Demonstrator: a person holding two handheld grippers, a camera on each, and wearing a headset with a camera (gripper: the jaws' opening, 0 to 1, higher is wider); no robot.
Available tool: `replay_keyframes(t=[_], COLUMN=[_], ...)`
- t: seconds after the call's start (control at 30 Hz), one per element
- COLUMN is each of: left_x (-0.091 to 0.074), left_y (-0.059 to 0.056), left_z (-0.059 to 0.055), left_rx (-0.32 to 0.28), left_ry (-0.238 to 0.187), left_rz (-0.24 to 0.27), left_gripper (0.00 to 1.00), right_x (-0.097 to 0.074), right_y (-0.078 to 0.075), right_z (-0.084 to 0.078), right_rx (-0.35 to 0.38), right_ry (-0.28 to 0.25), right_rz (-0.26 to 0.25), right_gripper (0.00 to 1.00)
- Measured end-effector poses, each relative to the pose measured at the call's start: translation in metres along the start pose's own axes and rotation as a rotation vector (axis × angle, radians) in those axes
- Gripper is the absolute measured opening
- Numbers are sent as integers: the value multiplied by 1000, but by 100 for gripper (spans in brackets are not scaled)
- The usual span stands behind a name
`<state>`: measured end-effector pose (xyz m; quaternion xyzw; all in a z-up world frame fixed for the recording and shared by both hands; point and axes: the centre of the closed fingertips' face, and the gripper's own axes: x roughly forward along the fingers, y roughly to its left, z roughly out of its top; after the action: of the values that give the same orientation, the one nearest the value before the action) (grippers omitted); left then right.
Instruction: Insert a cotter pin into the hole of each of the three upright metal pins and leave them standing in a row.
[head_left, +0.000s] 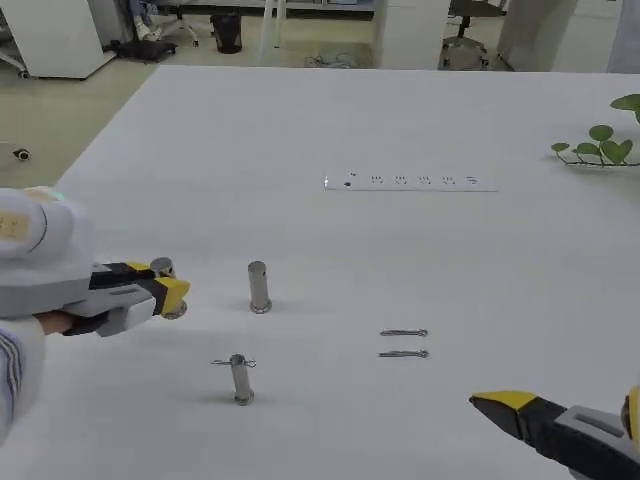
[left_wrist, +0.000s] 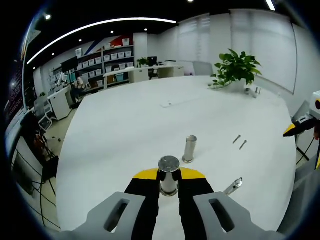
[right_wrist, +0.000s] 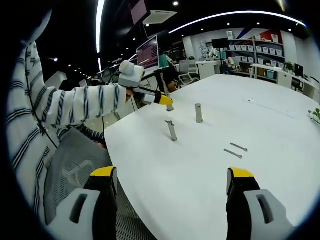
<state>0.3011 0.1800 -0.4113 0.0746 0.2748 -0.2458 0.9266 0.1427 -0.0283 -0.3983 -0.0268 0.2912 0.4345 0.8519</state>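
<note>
Status: grips left metal pin (left_wrist: 168, 167) upright between closed-in jaws of left gripper (left_wrist: 169, 176); hovers right gripper (right_wrist: 172, 175) wide open, empty, short of loose cotter pins (head_left: 403, 333). Risks toppling gripped pin or middle pin (head_left: 259, 288) through sideways tug.

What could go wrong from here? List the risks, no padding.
1. The left gripper is shut on one metal pin; a twist or pull could tip it.
2. The loose cotter pins lie flat and close together on the table; the open right gripper may slip off one or knock the other.
3. Carrying a cotter pin across, the right gripper could topple the middle pin or the finished pin.
</note>
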Motion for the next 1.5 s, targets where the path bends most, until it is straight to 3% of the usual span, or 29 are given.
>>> replay_keyframes(t=[0.07, 0.17, 0.4, 0.63, 0.77, 0.87, 1.0, 1.13, 1.5], left_x=[-10, -22, -40, -37, -32, -27, -20, -15, -11], left_y=[-5, -14, -47, -80, -94, -107, -122, -128, -130], left_z=[-6, -14, -37, -63, -66, -69, -69, -67, -70], left_rx=[-18, -100, -159, -162, -160, -198, -183, -171, -146], left_ry=[3, -9, -1, 51, 59, 74, 73, 65, 66], left_rz=[23, 58, 95, 118, 120, 100, 92, 112, 143], left_gripper=[9, 9, 9, 9, 9, 9, 9, 9, 9], right_x=[-1, -2, -2, 3, 2, 0, -3, -5, -3], right_y=[-2, -3, -4, 2, 1, -2, -7, -12, -17], right_z=[0, 1, 3, 6, 2, 1, -1, -4, -12], right_rx=[-8, -14, -18, -38, -44, -41, -37, -25, 2], right_ry=[-5, -8, -27, -44, -36, -37, -40, -46, -52], right_rz=[1, 4, 20, 67, 76, 76, 71, 64, 66], right_gripper=[89, 89, 89, 89, 88, 88, 88, 88, 87])
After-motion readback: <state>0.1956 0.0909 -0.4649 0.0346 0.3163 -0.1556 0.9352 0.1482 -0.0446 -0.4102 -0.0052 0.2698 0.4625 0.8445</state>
